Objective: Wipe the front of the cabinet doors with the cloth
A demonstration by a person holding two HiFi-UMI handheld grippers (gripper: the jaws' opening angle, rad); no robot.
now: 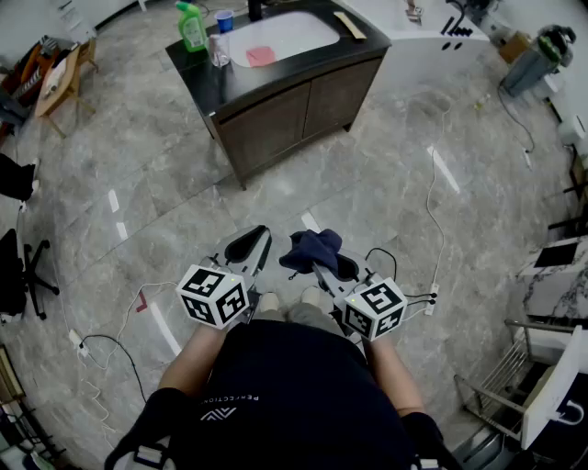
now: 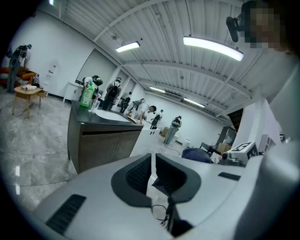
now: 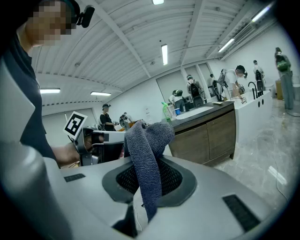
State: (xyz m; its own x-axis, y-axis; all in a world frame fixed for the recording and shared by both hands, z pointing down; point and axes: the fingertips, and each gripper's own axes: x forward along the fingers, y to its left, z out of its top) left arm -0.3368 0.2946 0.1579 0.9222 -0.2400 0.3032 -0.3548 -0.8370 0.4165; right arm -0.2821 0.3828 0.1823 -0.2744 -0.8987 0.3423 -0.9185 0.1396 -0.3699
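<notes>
A dark wooden cabinet (image 1: 276, 115) with two front doors (image 1: 303, 108) stands on the floor well ahead of me, a white sink in its black top. The doors (image 2: 110, 147) also show in the left gripper view and the cabinet (image 3: 211, 136) in the right gripper view. My right gripper (image 1: 322, 262) is shut on a dark blue cloth (image 1: 310, 248), which bunches above the jaws and hangs down between them (image 3: 147, 154). My left gripper (image 1: 248, 246) is held beside it, its jaws shut with nothing between them (image 2: 153, 176). Both are near my body, far from the doors.
A green bottle (image 1: 192, 27), a blue cup (image 1: 224, 20) and a pink sponge (image 1: 260, 56) sit on the cabinet top. Cables (image 1: 432, 211) trail over the marble floor. A small wooden table (image 1: 60, 78) stands at left, a white counter (image 1: 432, 41) behind. People stand in the background (image 2: 140, 108).
</notes>
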